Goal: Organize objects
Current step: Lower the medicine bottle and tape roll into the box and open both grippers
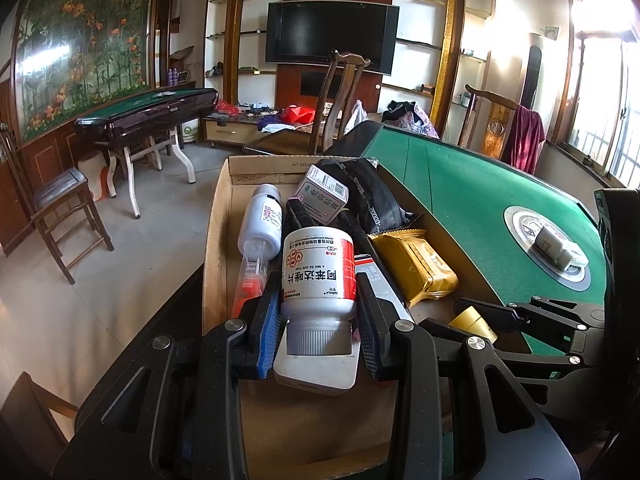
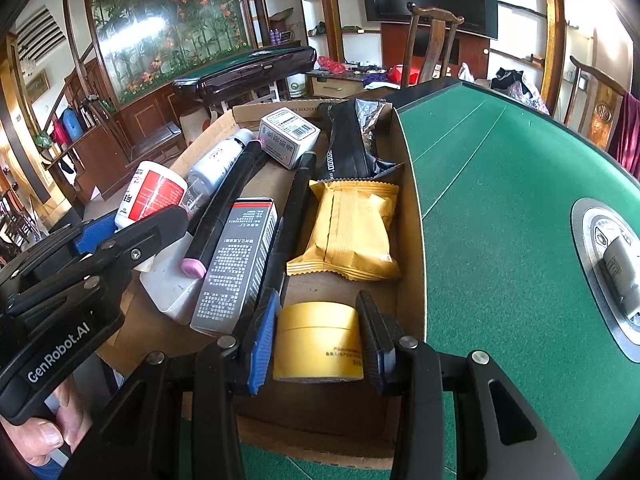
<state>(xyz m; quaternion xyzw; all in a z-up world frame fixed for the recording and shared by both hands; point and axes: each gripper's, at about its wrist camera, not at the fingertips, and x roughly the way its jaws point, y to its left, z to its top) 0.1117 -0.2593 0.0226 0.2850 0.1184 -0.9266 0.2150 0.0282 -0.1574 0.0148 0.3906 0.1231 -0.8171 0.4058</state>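
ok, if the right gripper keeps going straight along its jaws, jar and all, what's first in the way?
Probably the yellow snack packet, lying in the cardboard box just beyond the gold jar that the right gripper holds. Depth is unclear; the box floor might come first.

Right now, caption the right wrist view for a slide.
Right gripper clamps a yellow jar inside the crowded cardboard box on the green table.

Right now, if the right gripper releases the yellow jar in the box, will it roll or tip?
The yellow jar looks squat and round with a flat top, so upright it probably stays. On its side it may roll toward the yellow snack packet. Its smooth wall could slip between the pads.
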